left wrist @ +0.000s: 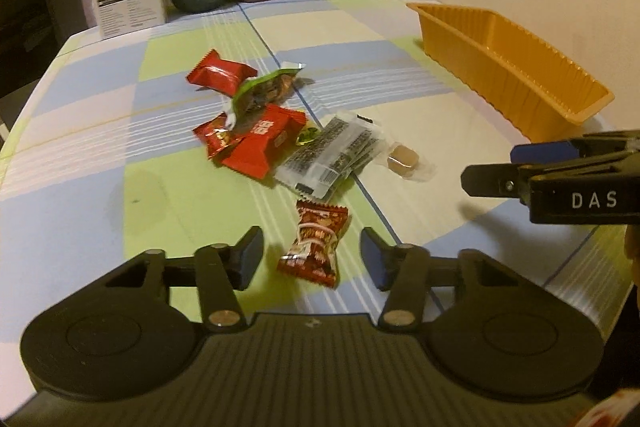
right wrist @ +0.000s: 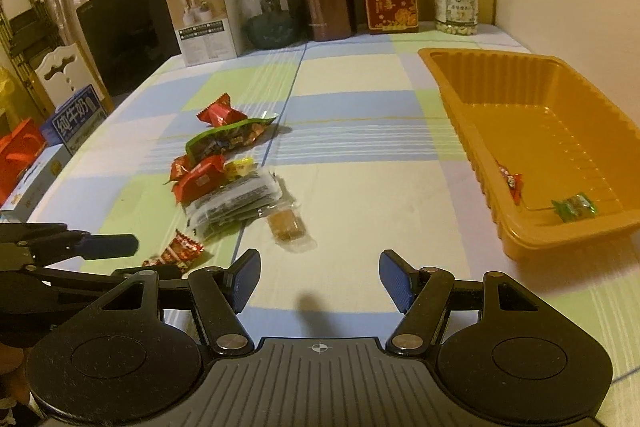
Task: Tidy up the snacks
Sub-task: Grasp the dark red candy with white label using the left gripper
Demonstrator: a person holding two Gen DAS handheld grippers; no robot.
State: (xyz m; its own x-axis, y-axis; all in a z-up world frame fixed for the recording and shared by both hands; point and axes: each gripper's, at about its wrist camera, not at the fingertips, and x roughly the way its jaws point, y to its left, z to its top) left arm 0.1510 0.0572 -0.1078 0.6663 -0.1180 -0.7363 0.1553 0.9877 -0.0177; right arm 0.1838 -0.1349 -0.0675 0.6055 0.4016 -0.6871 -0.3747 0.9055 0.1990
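Left gripper [left wrist: 312, 257]: angled down at desk [left wrist: 420, 195], jaws spread astride red candy [left wrist: 314, 247], pads clear of it.
Right gripper [right wrist: 320, 279]: angled down, jaws spread, nothing between.

I see my left gripper [left wrist: 312, 257] low over the checked tablecloth [left wrist: 80, 163], its jaws apart around a red candy [left wrist: 314, 247] without touching it. Beyond lies a heap of snacks [left wrist: 276, 131]. The orange tray [left wrist: 508, 67] sits right; my right gripper [left wrist: 496, 167] pokes in.

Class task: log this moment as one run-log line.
left gripper: open around red candy | right gripper: open, empty | orange tray: two candies inside
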